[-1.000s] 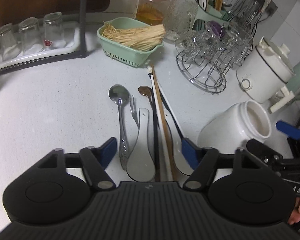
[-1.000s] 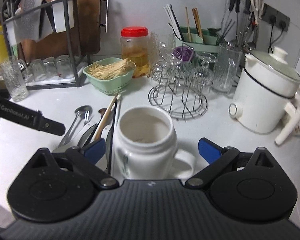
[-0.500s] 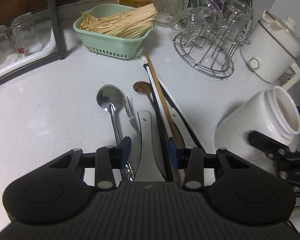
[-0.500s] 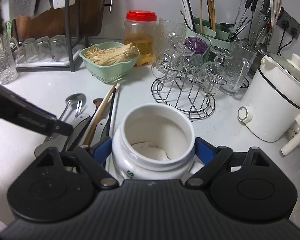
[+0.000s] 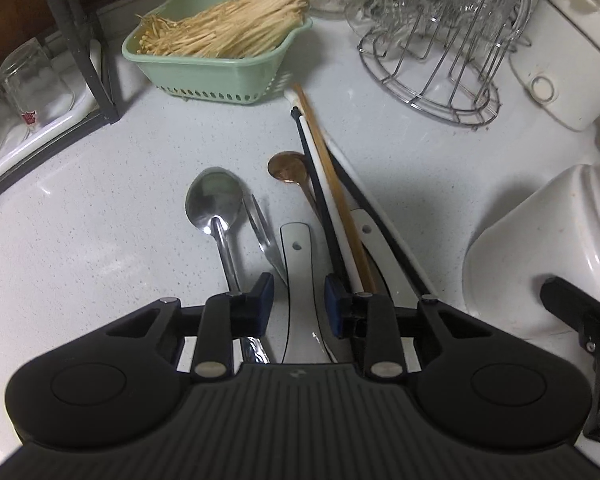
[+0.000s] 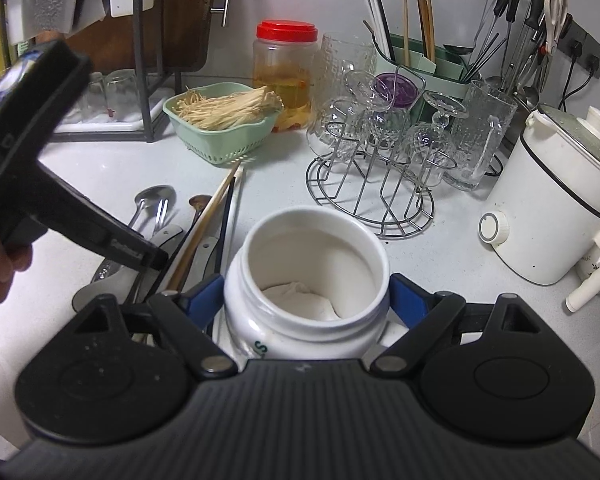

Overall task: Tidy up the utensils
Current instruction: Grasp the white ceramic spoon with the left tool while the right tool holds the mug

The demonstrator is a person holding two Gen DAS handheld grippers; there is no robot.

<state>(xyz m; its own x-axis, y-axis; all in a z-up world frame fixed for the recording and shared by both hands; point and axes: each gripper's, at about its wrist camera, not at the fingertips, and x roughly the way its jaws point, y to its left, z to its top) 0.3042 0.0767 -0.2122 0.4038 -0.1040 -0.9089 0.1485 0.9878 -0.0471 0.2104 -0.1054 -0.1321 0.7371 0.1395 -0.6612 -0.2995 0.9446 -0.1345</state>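
Left wrist view: left gripper point(image 5: 299, 304) has been closing, its blue pads straddling the white spoon point(image 5: 300, 280) handle without pressing it yet. Steel spoon point(image 5: 216, 208), fork point(image 5: 262, 236) and chopsticks point(image 5: 328, 184) lie alongside on the counter point(image 5: 100, 220). Right gripper point(image 6: 306, 300) is clamped on the white jar point(image 6: 308, 280), just right of the pile.

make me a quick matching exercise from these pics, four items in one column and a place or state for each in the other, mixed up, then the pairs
Items:
1. white jar
2. white ceramic spoon
3. mushrooms
4. stemmed glasses

Places:
A. in the green basket
B. upside down on the wire rack
C. clamped by the right gripper
D. between the left gripper's closing jaws

Pairs: 1-C, 2-D, 3-A, 4-B
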